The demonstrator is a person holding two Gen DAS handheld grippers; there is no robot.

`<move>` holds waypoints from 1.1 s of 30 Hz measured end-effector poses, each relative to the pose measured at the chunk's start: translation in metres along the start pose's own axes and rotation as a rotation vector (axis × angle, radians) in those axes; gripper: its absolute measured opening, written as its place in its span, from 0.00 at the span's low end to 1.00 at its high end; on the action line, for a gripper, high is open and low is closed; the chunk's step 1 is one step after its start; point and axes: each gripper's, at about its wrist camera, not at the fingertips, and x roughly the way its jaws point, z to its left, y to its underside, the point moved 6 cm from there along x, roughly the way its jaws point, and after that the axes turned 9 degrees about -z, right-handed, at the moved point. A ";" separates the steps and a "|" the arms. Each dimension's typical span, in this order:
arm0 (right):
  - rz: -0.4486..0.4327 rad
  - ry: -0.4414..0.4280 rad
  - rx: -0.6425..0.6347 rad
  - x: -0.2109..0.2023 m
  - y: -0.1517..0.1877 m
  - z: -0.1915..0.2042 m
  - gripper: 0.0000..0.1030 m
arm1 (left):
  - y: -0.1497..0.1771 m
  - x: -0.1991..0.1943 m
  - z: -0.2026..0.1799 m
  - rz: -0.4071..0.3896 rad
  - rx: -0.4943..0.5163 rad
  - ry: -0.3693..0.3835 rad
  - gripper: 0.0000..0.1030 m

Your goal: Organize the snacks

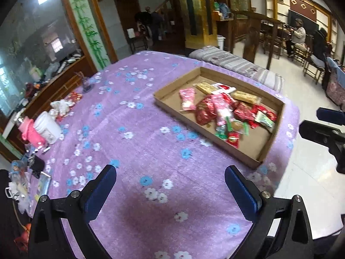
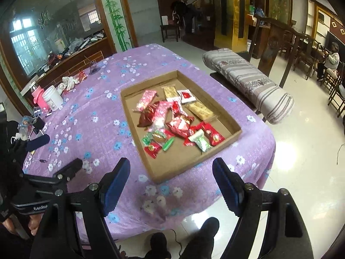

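While both grippers hang over the near edge of the tabletop (image 1: 138, 142), nothing is held yet. Furthest left of the tray sit a pink bottle (image 1: 30, 132) and a white jar (image 1: 47, 127), well apart from it. Next comes the left gripper (image 1: 170, 178), its jaws wide apart and empty over bare purple cloth, left of the tray's near corner. The tray (image 2: 138, 151) itself, a shallow cardboard one, holds the snacks (image 2: 174, 120) in a loose overlapping heap toward its middle: red and pink packets, two tan bars at the back, small green and red sweets at the front. The right gripper (image 2: 171, 168) hovers just before the tray's near rim, jaws likewise spread with nothing between them.

My worry is the heap. The wrappers look slick and lie across one another, so a pinch could catch two at once or slide off. A low approach might also clip the thin rim and shove the light tray along the cloth, toward the table's right edge.
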 end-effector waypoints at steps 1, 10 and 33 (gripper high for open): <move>0.004 -0.004 -0.002 0.002 -0.001 0.002 0.76 | 0.000 0.001 0.001 0.004 -0.002 -0.002 0.99; 0.034 -0.015 0.044 0.011 0.010 0.003 0.76 | 0.012 0.001 0.001 0.024 0.058 -0.023 0.99; 0.074 0.033 0.103 0.011 0.037 -0.010 0.76 | 0.023 0.003 -0.022 0.035 0.152 0.013 0.99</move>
